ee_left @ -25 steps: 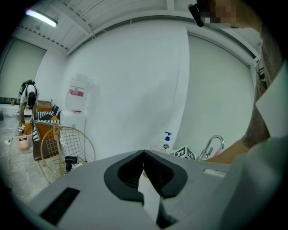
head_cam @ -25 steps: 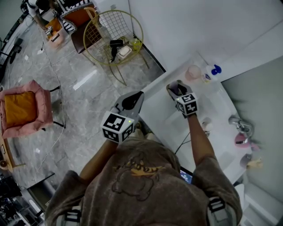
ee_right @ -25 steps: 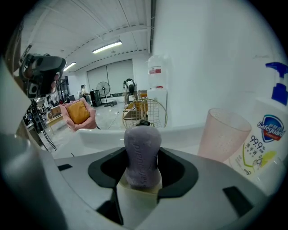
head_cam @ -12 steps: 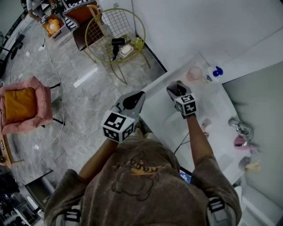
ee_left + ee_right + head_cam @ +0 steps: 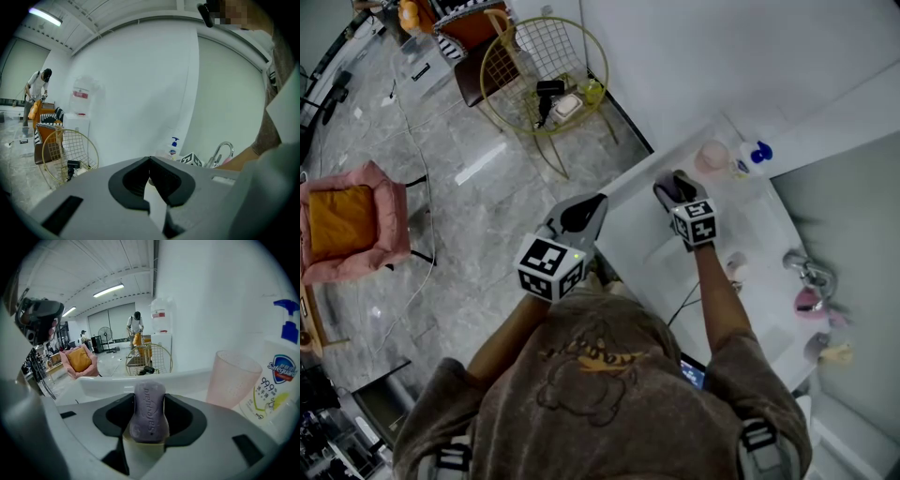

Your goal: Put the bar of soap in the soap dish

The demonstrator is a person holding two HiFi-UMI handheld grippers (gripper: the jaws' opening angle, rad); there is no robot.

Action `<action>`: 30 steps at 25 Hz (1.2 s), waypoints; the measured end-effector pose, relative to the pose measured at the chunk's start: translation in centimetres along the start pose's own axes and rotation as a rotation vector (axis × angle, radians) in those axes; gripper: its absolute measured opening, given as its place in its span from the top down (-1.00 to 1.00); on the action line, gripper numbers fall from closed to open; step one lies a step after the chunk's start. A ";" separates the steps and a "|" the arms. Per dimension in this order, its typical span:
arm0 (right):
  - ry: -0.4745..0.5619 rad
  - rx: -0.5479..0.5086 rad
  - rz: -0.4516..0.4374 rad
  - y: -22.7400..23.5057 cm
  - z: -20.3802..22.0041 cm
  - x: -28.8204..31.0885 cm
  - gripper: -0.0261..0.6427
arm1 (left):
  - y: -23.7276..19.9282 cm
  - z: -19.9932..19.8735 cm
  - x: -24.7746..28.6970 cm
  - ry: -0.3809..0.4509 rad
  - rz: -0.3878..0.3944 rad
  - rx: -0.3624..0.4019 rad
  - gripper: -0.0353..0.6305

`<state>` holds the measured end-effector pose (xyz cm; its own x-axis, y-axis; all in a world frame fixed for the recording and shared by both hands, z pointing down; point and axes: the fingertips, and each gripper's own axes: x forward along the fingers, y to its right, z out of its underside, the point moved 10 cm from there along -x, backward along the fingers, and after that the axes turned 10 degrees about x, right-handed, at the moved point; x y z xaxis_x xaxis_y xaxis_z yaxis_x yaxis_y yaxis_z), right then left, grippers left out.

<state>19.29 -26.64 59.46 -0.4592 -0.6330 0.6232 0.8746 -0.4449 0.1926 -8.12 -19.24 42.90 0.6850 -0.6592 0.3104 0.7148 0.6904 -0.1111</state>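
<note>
A purple bar of soap [image 5: 149,411] stands on end between the jaws of my right gripper [image 5: 149,427]. The jaws are closing and their pads touch its sides. In the head view the right gripper [image 5: 675,187] is over the near left end of the white counter [image 5: 750,234], short of a pink cup [image 5: 711,155]. My left gripper [image 5: 578,215] hangs off the counter's edge above the floor, and in the left gripper view its jaws [image 5: 150,161] meet at the tips with nothing in them. I cannot pick out a soap dish.
A pump bottle of hand wash [image 5: 276,376] stands beside the pink cup [image 5: 232,378] by the wall. A chrome tap [image 5: 806,267] and small items sit further right on the counter. A gold wire basket [image 5: 546,80] and a pink chair [image 5: 347,230] stand on the floor.
Both grippers have kept still. Only a person at the far top left of the floor has moved on.
</note>
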 end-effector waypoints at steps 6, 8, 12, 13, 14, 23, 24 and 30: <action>0.075 0.026 -0.004 -0.3 -1.3 -1.6 0.34 | 0.0 -0.4 -0.1 0.020 0.010 0.004 0.88; 0.106 0.034 -0.004 -0.6 -2.0 -2.4 0.34 | 0.0 -0.5 -0.1 0.030 0.017 0.007 0.88; 0.186 0.044 0.004 -1.3 -3.5 -4.9 0.34 | 0.1 -0.6 0.1 0.050 0.039 0.009 0.88; 0.208 0.049 0.007 -1.5 -3.8 -5.6 0.34 | 0.3 -0.6 0.2 0.054 0.046 0.011 0.88; 0.230 0.054 0.012 -1.7 -4.0 -6.4 0.34 | 0.4 -0.6 0.2 0.058 0.053 0.014 0.88; 0.406 0.069 0.053 -4.1 -6.2 -13.3 0.34 | 1.4 -1.7 0.2 0.081 0.115 0.081 0.88; 0.418 0.067 0.058 -4.4 -6.3 -14.1 0.34 | 1.5 -1.8 0.3 0.084 0.122 0.087 0.88; 0.494 0.089 0.104 -6.5 -5.5 -18.7 0.34 | 2.1 -2.4 0.6 0.097 0.147 0.128 0.88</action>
<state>21.36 -15.35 42.38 -0.3688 -0.9045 0.2143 0.9196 -0.3215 0.2256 -5.87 -18.96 40.60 0.7955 -0.5698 0.2065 0.5865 0.8095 -0.0256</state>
